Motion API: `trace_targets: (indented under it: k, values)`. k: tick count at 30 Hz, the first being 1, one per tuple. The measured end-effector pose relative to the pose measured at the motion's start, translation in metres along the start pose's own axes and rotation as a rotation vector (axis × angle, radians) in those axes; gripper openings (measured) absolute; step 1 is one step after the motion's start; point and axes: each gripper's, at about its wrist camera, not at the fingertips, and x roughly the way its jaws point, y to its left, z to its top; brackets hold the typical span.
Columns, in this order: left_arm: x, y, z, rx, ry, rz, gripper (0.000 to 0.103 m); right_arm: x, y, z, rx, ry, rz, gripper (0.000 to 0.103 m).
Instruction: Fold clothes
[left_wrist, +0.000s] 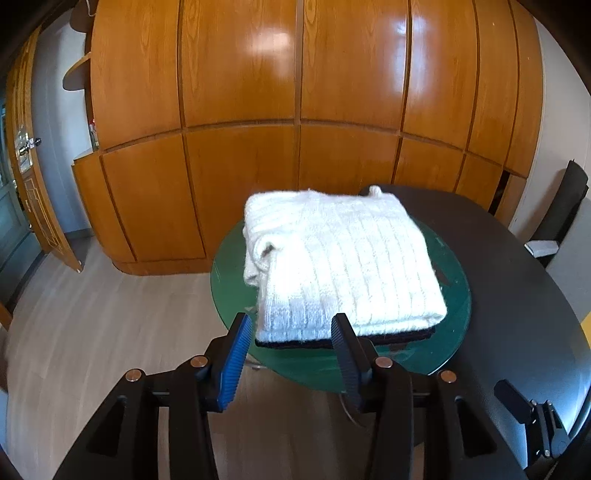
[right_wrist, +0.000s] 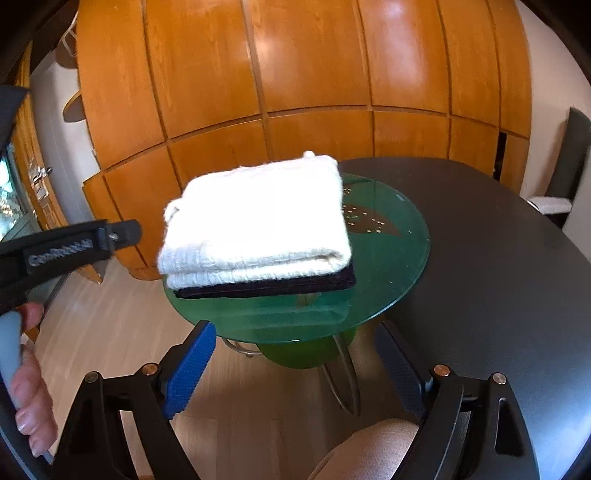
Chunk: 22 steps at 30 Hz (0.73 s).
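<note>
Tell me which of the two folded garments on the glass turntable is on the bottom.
The dark garment is on the bottom: only its thin black edge shows beneath the thick white knitted sweater stacked on top of it.

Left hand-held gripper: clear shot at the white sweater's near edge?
Probably yes. The left hand-held gripper is open right in front of the folded sweater, with nothing between them; only the dark garment lies beneath it.

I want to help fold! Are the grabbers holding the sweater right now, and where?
No. Both the left gripper and right gripper are open and empty. The folded white sweater lies on a dark cloth, untouched.
</note>
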Motion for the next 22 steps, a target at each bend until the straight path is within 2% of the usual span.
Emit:
trace_targets:
  k: [3,7,12,22]
  values:
    - [0.006,0.002,0.000,-0.021,0.036,-0.024,0.047,0.001,0.005,0.000,-0.018,0.005,0.002,0.089]
    - [0.009,0.011,0.001,-0.081,0.038,-0.055,0.050,0.004,0.006,-0.001,-0.020,0.012,0.002,0.089]
    - [0.004,0.018,0.000,-0.097,0.011,-0.033,0.059,0.007,0.004,-0.002,-0.008,0.024,0.005,0.089]
    - [-0.003,0.015,-0.003,-0.077,-0.074,-0.037,0.059,0.012,0.008,-0.004,-0.017,0.040,0.008,0.089]
